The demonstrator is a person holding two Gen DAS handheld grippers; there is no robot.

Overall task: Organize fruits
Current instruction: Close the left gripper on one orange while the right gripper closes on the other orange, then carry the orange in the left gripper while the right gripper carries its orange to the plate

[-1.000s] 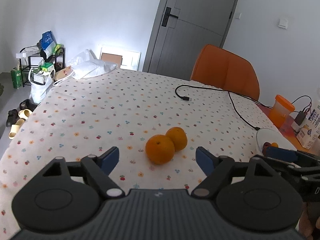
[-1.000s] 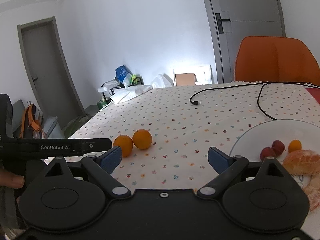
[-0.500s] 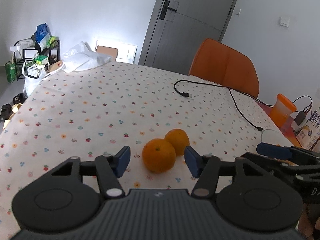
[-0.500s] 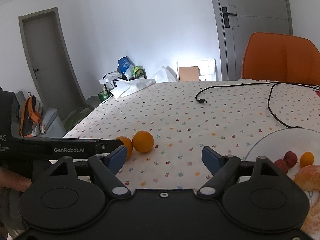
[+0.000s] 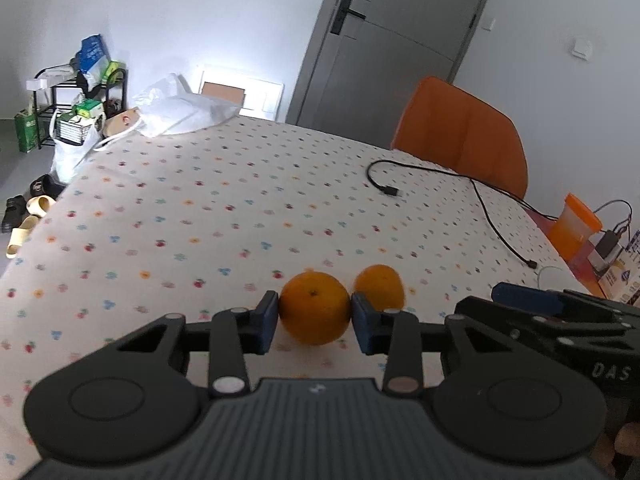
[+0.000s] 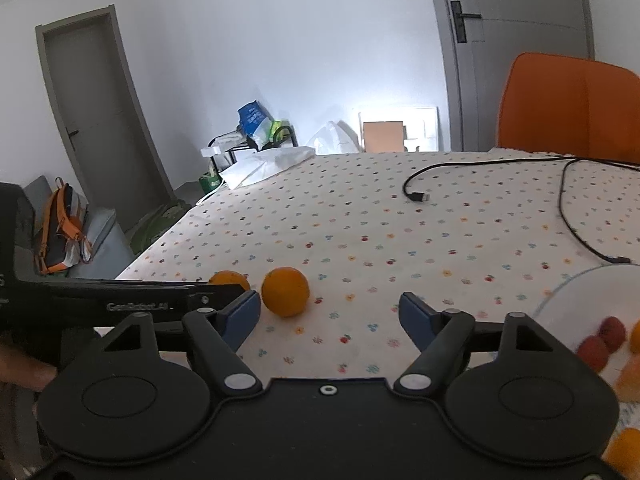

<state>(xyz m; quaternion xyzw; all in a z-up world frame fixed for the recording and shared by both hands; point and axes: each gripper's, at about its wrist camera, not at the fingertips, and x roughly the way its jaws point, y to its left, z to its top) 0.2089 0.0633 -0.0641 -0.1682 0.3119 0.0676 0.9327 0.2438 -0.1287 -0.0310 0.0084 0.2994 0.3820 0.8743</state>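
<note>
Jaws of our left gripper are closing around the nearer orange, and in the left wrist view both blue pads look to be touching its sides while it sits on the desk near the front edge. Jaws of our right gripper are narrowing too, yet they stand spread with nothing but tablecloth between them; the second orange lies just ahead of the left pad, apart from it.

We judge the task to be at an early stage. Some fruit already sits on the white plate at the desk's right edge: small red fruits and orange pieces at the frame's border. Both whole oranges remain on the cloth, so each has to be lifted and carried over.

Only the left wrist view shows the pads on the nearer orange and how close the two oranges lie, and it alone takes in the orange cup at the right edge. Only the right wrist view shows the plate's contents. There, the left gripper's arm hides most of the nearer orange.
</note>
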